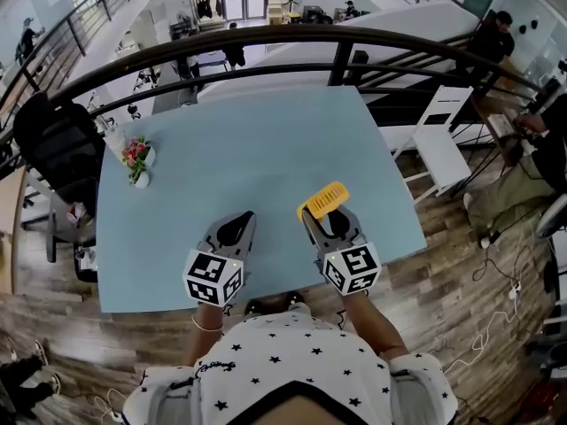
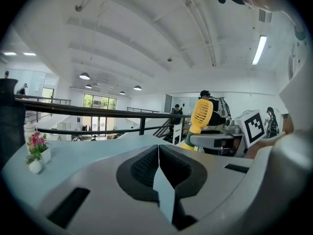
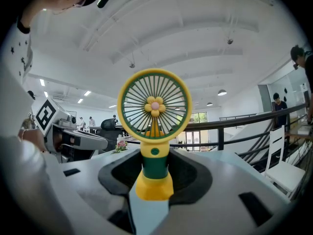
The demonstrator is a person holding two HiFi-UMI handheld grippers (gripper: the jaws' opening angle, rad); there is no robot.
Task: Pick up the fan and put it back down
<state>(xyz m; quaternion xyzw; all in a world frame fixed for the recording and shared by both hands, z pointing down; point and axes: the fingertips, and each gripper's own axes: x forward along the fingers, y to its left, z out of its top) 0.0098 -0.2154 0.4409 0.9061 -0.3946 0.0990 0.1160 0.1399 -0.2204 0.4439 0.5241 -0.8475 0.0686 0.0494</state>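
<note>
the right gripper [image 3: 154,154] has its fingers [image 3: 195,175] closed narrowly on the green stem of the yellow fan [image 3: 154,106], upright over the pale blue tabletop [image 1: 266,140]. the left gripper [image 2: 159,147] just beside it has fingers [image 2: 142,168] pressed together, empty.

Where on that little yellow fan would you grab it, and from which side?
Take the fan by its narrow green stem, between the round cage and the flared yellow foot. It stands upright, so come in level from the side, one jaw on each flank. The cage is wide and looks frail. The right gripper is closed on that stem.
</note>
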